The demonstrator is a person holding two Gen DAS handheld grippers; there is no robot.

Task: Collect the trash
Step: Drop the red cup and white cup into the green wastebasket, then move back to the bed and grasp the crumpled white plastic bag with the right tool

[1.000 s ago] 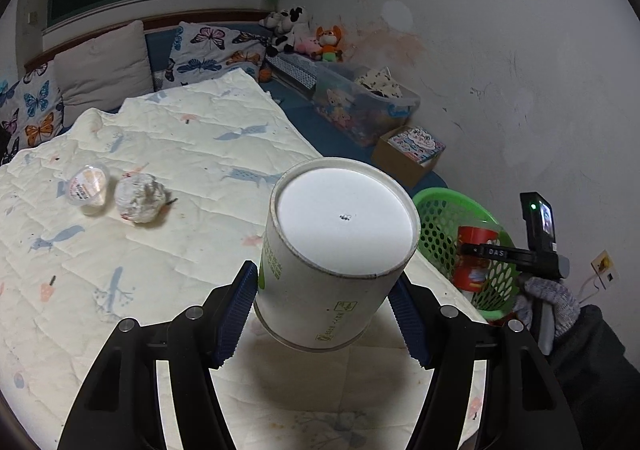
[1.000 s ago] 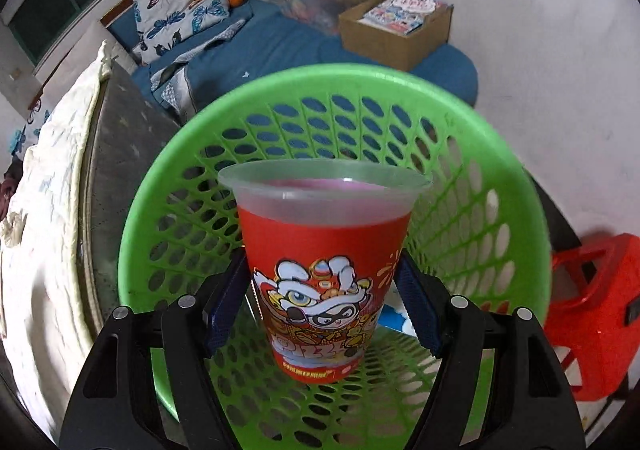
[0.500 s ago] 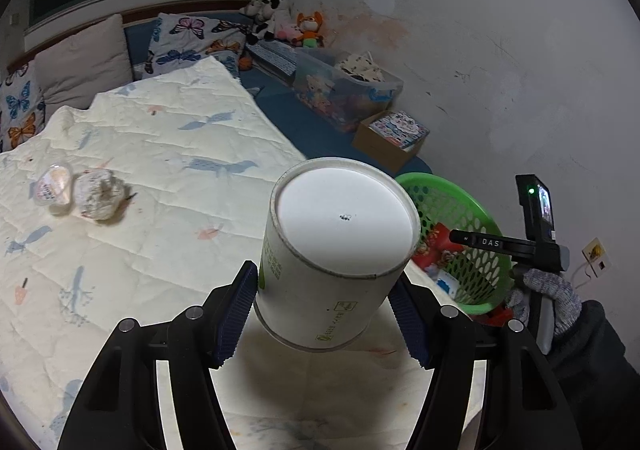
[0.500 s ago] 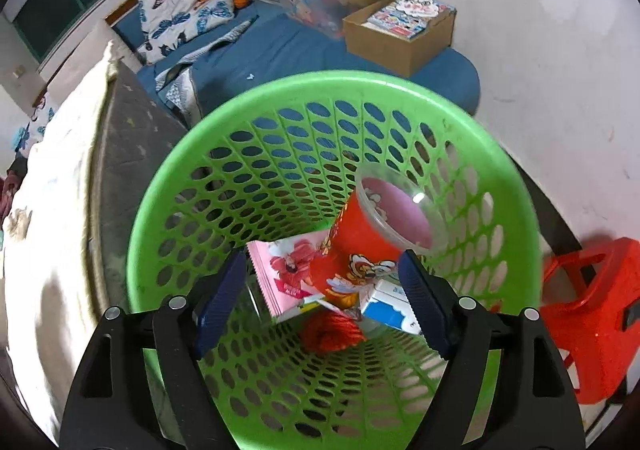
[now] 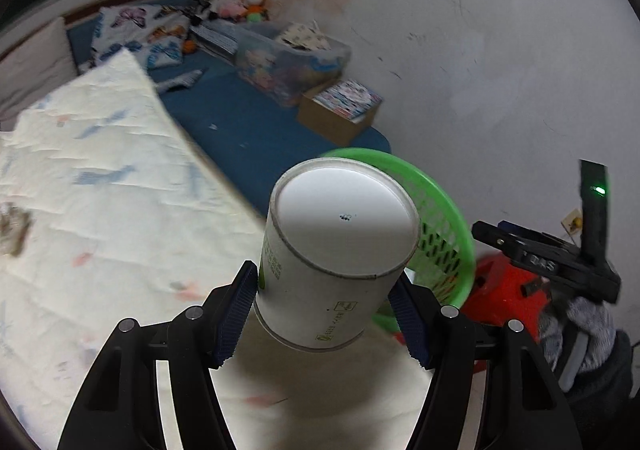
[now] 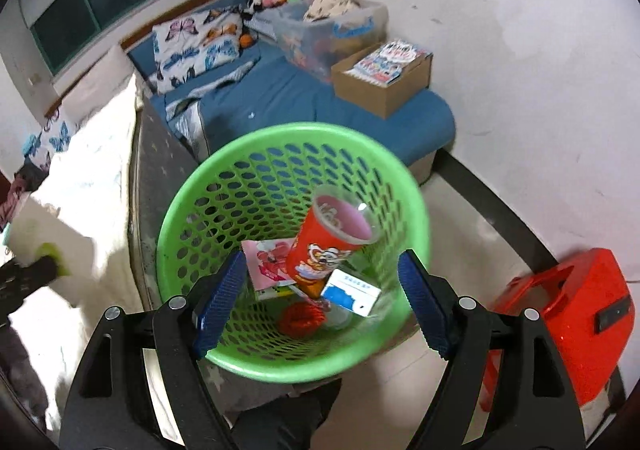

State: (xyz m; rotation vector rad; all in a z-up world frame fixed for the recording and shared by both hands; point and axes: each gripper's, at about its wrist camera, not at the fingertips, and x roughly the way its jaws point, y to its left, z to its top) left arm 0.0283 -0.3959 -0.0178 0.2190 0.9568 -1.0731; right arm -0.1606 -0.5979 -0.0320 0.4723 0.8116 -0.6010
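Left tongs (image 5: 324, 314) hold a white paper tub (image 5: 336, 254) across its side wall, the blue ribbed pads pressed on either flank, the tub's flat base turned toward the camera and its long axis running roughly along the fingers. Everything here is placed against one landmark, the green basket (image 5: 448, 210), which stands on the floor hard against the side of the bed (image 5: 100, 186).

Largest first: the bed with its pale quilt spreads away to the basket's left in the left wrist view, and the tub hangs over the quilt's near edge. From the tub the basket lies ahead and to the right, its rim showing just past the tub's far edge, so the tub appears not yet to be over the opening. That sideways offset, I judge, is what the coming drop turns on: the left hand must carry the tub rightward, past the bed's edge and over the rim.

Right tongs (image 6: 320, 306), seen also at the right of the left wrist view, are spread wide with nothing between the pads; their jaws have just been opening. They hang above the basket's near rim (image 6: 280, 366), pointing down into it. Though nearer the basket, the right hand is empty, so the drop falls to the left.

Inside the basket a red printed cup (image 6: 320, 250) lies tilted, mouth toward the far wall, on a pink packet (image 6: 264, 262) and beside a small blue-and-white box (image 6: 352, 292). A red stool (image 6: 568, 314) stands beyond the basket's right side.
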